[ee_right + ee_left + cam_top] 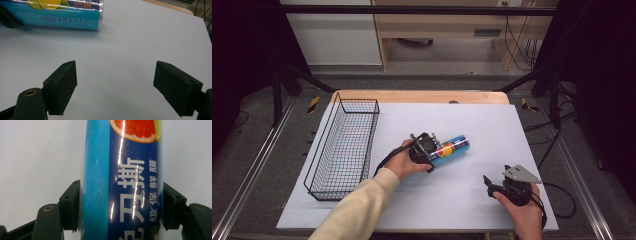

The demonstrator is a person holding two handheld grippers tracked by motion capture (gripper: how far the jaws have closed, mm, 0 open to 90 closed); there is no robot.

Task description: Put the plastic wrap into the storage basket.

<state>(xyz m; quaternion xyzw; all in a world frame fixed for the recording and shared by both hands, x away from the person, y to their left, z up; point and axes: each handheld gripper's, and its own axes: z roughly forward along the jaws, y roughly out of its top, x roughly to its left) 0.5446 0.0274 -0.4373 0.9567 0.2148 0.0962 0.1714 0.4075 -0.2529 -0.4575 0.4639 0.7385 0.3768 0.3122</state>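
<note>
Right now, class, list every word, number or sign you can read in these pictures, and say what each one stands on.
"刃撕" and "保鲜膜": on the blue roll, left gripper view, large and small white characters; the characters at the bottom edge are cut off.
"600": orange, on the blue roll, right gripper view.
"50" and "1": in small rings on its light blue band; the middle ring is too blurred to read.
High view: print on the roll is too small to read.
</note>
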